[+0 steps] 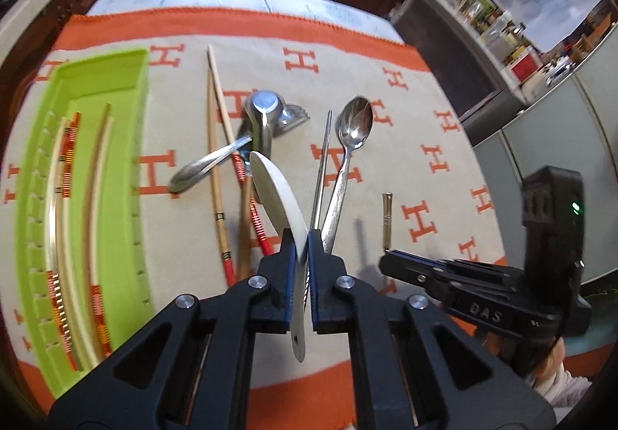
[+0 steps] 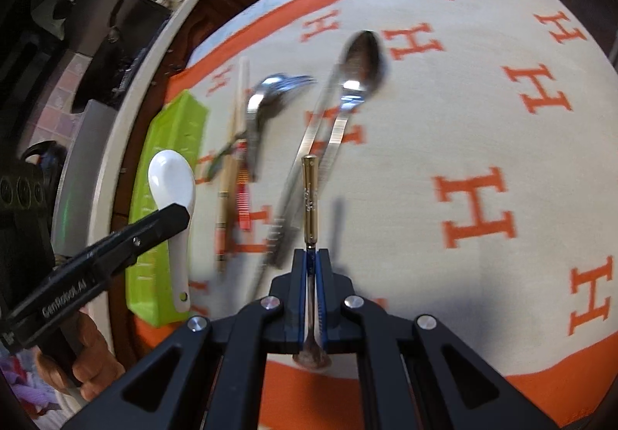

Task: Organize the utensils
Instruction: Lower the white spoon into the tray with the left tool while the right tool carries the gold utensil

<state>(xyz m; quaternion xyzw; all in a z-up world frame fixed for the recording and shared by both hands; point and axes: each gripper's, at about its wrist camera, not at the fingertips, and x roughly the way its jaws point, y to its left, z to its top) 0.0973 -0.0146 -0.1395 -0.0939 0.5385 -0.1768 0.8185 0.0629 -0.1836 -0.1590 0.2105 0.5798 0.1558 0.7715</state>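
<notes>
left gripper: jaws clamped on white ceramic spoon, lifted over the cloth-covered worktop | right gripper: jaws clamped on gold-handled spoon | green tray: holds chopsticks, at left

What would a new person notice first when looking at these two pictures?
Probably the two held utensils: the left gripper is shut on a white spoon, and the right gripper is shut on a small gold-handled spoon. Next comes the bright green tray at the left with chopsticks already in it. More cutlery lies scattered on the orange and cream cloth.
</notes>
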